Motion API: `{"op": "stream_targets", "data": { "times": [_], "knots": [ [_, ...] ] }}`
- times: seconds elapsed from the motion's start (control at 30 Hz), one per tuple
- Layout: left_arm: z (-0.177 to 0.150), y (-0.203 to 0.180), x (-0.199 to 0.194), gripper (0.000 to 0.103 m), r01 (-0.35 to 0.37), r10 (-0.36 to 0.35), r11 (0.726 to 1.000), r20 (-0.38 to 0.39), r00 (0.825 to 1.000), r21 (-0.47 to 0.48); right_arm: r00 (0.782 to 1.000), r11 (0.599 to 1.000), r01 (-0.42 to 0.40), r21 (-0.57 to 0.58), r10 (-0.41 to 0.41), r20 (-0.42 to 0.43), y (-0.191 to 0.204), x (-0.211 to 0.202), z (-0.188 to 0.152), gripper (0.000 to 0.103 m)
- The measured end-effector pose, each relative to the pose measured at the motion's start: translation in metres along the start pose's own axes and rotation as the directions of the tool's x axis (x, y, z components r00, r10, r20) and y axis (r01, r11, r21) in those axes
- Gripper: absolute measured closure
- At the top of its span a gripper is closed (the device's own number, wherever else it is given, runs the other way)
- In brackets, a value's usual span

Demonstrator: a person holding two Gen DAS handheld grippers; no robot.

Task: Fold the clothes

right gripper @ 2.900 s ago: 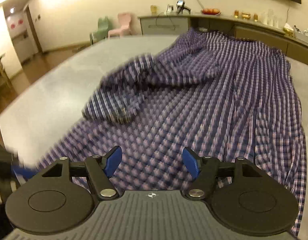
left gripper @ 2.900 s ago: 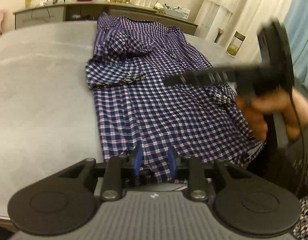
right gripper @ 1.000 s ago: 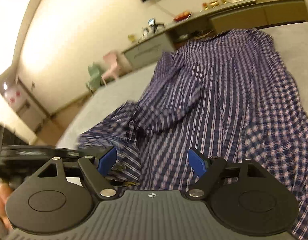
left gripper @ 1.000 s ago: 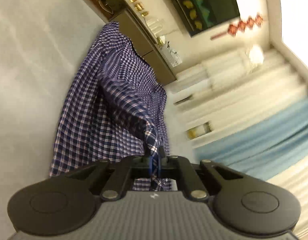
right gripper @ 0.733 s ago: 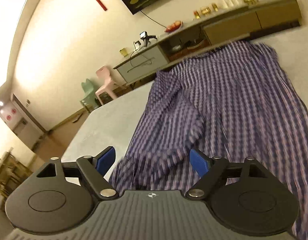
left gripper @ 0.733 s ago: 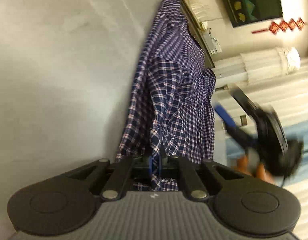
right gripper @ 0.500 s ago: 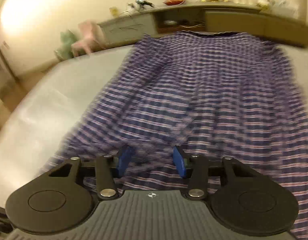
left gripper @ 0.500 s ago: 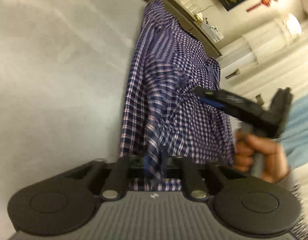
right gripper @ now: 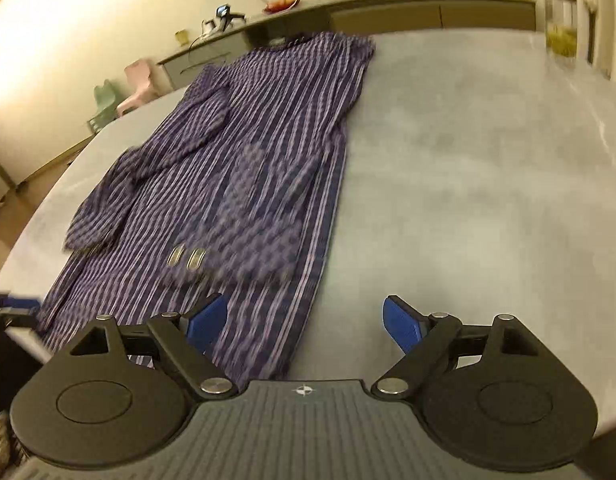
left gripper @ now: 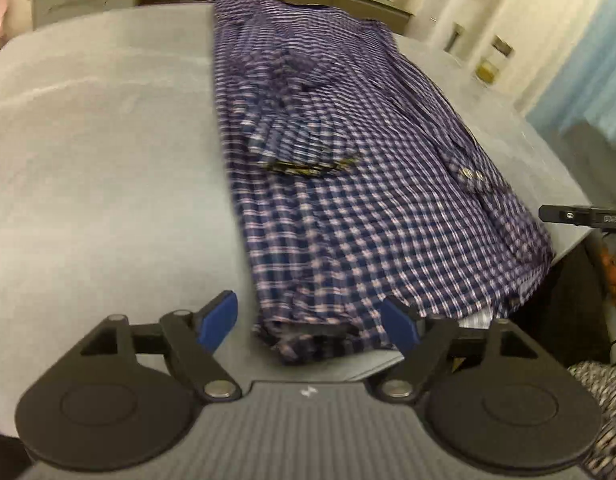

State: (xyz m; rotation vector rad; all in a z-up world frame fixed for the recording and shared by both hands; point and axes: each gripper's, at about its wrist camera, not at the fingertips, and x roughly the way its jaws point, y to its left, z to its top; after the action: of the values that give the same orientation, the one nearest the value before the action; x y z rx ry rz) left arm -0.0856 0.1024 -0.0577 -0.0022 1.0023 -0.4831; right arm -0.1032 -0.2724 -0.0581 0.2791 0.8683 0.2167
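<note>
Left wrist view showed the checked shirt [left gripper: 347,184] lying long on the grey table [left gripper: 100,168], hem at the near edge. The left gripper [left gripper: 309,322] and right gripper [right gripper: 306,322] were wide apart, empty. A sideboard [right gripper: 427,12] stood behind.

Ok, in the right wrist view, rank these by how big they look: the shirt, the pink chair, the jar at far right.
1. shirt, by far the largest.
2. jar.
3. pink chair.
The jar and chair look close in size, both are far off and blurred, so that order is unsure.
</note>
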Motion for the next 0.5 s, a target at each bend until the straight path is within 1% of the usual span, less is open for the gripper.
{"op": "stream_targets", "data": {
  "times": [0.03,0.07,0.1,0.13,0.17,0.2,0.27,0.33,0.4,0.43,0.47,0.5],
  "knots": [
    [-0.001,-0.003,0.000,0.061,-0.026,0.025,0.999,0.009,1.000,0.030,1.000,1.000,-0.026,-0.013,0.026,-0.011,0.006,-0.002,-0.007,0.017],
    [-0.001,-0.008,0.001,0.076,-0.052,0.052,0.997,0.010,0.999,0.054,0.999,0.998,-0.041,-0.041,0.040,-0.025,0.012,-0.001,-0.011,0.019],
    [-0.005,-0.008,-0.002,0.091,-0.059,0.059,0.997,0.005,0.998,0.053,0.999,0.996,-0.038,-0.080,0.036,-0.035,0.018,0.002,-0.015,0.027],
    [-0.005,-0.004,-0.004,0.094,-0.046,0.046,0.998,0.002,0.999,0.039,0.999,0.994,-0.036,-0.108,0.033,-0.030,0.021,0.004,-0.015,0.052],
    [-0.006,-0.002,-0.006,0.095,-0.030,0.030,0.999,0.000,1.000,0.026,0.999,0.995,-0.041,-0.094,0.040,-0.014,0.017,0.006,-0.001,0.070],
    [-0.005,0.000,-0.009,0.096,-0.015,0.015,1.000,-0.007,1.000,0.020,0.999,0.996,-0.047,-0.081,0.048,0.003,0.013,0.009,0.012,0.095],
    [0.003,0.010,-0.021,0.097,0.072,-0.072,0.997,-0.002,0.997,-0.027,0.997,0.997,-0.060,-0.055,0.062,0.036,0.006,0.014,0.038,0.101],
    [0.032,0.022,-0.043,0.097,0.163,-0.159,0.984,0.063,0.985,-0.074,0.995,0.997,-0.073,-0.030,0.075,0.070,-0.002,0.019,0.065,0.101],
    [0.076,0.036,-0.055,0.097,0.228,-0.210,0.967,0.151,0.966,-0.115,0.991,0.996,-0.087,-0.004,0.087,0.104,-0.010,0.024,0.092,0.101],
    [0.103,0.043,-0.053,0.097,0.248,-0.219,0.959,0.194,0.956,-0.139,0.988,0.996,-0.094,0.008,0.092,0.121,-0.014,0.026,0.105,0.101],
    [0.138,0.056,-0.046,0.097,0.269,-0.220,0.944,0.243,0.945,-0.191,0.986,0.995,-0.101,0.020,0.098,0.138,-0.018,0.029,0.118,0.101],
    [0.169,0.069,-0.034,0.097,0.267,-0.201,0.936,0.275,0.940,-0.231,0.983,0.994,-0.109,0.032,0.103,0.155,-0.022,0.031,0.131,0.101]
  ]
}}
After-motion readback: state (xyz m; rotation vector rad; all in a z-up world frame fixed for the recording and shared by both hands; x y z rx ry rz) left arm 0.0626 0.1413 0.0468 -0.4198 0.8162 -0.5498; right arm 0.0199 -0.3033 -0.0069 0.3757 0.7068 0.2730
